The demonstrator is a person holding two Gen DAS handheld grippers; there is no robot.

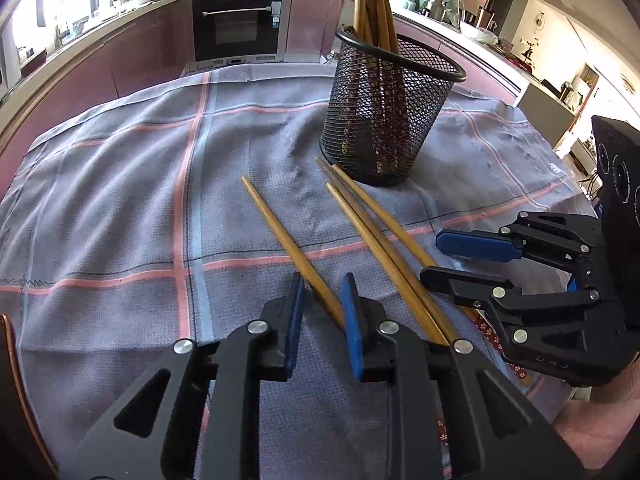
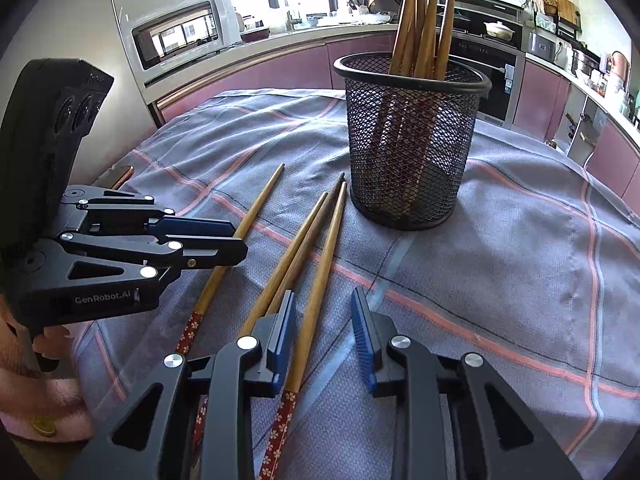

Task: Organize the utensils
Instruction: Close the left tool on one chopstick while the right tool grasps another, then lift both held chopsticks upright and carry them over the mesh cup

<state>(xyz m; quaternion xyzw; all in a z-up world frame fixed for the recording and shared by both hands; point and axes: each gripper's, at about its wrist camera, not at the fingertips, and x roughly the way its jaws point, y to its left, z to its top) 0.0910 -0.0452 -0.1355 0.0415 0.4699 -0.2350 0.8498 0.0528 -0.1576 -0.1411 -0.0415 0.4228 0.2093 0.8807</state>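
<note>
A black mesh holder (image 1: 390,120) (image 2: 410,148) stands on the checked cloth with several wooden chopsticks upright in it. Several loose chopsticks lie in front of it. My left gripper (image 1: 322,294) (image 2: 240,242) is open, its pads either side of a single chopstick (image 1: 288,240) (image 2: 250,216) lying apart on the left. Three chopsticks (image 1: 372,232) (image 2: 308,248) lie bunched together with red flowered handles. My right gripper (image 2: 324,304) (image 1: 430,256) is open, low over the bunch, with one chopstick between its pads.
The grey cloth (image 1: 120,208) with pink stripes covers the round table. A phone (image 2: 116,176) lies near the table's left edge. Kitchen counters and an oven (image 1: 238,24) stand behind.
</note>
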